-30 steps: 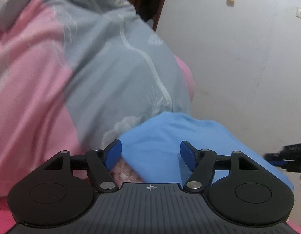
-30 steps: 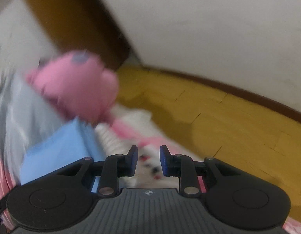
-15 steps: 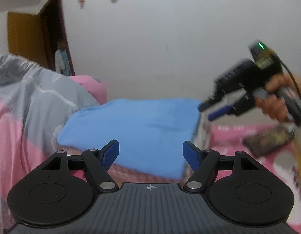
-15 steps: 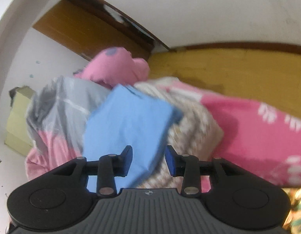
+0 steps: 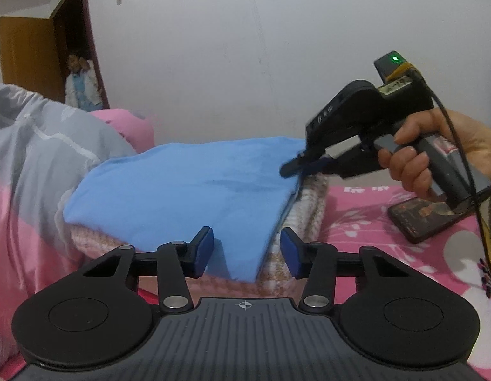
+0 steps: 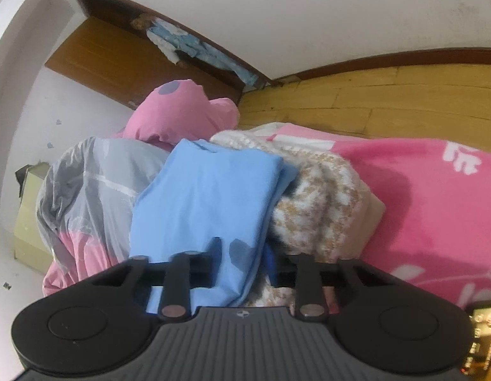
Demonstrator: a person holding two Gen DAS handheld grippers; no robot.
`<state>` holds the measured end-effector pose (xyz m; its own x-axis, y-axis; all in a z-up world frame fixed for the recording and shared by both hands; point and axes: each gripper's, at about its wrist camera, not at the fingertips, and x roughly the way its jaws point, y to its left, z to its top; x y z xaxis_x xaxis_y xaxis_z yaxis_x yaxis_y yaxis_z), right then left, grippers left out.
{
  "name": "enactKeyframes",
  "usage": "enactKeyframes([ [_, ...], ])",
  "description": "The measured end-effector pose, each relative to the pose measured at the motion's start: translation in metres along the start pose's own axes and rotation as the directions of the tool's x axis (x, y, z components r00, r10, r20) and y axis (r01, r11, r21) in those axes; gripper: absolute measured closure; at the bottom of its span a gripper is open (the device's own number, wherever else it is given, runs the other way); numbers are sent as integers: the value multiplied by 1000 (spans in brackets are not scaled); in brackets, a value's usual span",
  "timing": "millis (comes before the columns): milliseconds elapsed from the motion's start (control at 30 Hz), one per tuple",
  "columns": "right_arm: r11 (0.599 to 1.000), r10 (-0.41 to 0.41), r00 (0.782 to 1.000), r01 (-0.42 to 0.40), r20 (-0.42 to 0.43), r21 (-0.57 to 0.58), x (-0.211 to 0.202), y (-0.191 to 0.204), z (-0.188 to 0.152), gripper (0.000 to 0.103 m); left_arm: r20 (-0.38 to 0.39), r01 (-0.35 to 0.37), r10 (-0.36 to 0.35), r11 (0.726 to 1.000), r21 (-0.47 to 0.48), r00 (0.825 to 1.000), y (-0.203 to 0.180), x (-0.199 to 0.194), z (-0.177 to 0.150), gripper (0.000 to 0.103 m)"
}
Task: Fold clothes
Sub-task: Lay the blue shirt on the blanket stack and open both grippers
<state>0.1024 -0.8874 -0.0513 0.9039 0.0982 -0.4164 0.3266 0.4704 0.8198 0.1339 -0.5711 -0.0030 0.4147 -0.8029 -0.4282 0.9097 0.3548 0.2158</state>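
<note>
A folded light-blue garment [image 5: 188,187] lies on top of a beige-and-white knitted blanket [image 5: 309,209] on the bed. My left gripper [image 5: 247,249] is open just in front of the garment's near edge, touching nothing. My right gripper [image 5: 296,168] reaches in from the right at the garment's right edge. In the right wrist view the blue cloth [image 6: 207,197] lies between its fingers [image 6: 242,260], which stand apart around the cloth's edge; whether they pinch it is unclear.
A grey-and-pink quilt [image 5: 38,165] is heaped at the left. A pink pillow [image 6: 178,111] lies behind it. A phone [image 5: 426,219] lies on the pink floral bedsheet [image 5: 372,222] at the right. A person stands in the doorway [image 5: 78,85].
Both views have swung from the quilt and headboard to the folded blue garment. My right gripper has moved in onto the garment's right edge. My left gripper's fingers have narrowed a little.
</note>
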Motion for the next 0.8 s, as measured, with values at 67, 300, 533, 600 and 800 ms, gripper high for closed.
enactKeyframes([
  [67,1000,18,999,-17,38,-18,-9,3,-3,100,-1,11,-11,1000,-3,1000,0,-1,0,58],
  [300,1000,19,997,-17,76,-25,-18,-2,-10,101,-11,37,-37,999,-11,999,0,-1,-8,58],
  [533,1000,3,996,-4,90,6,-8,-14,-13,101,-21,55,-55,998,-21,998,-2,0,-8,58],
  [600,1000,9,995,-9,95,4,-10,-14,-14,101,-22,58,-59,998,-21,998,-2,0,-9,58],
  [800,995,38,996,-45,82,84,-18,-23,-19,93,-22,68,-69,996,-50,997,3,0,-11,57],
])
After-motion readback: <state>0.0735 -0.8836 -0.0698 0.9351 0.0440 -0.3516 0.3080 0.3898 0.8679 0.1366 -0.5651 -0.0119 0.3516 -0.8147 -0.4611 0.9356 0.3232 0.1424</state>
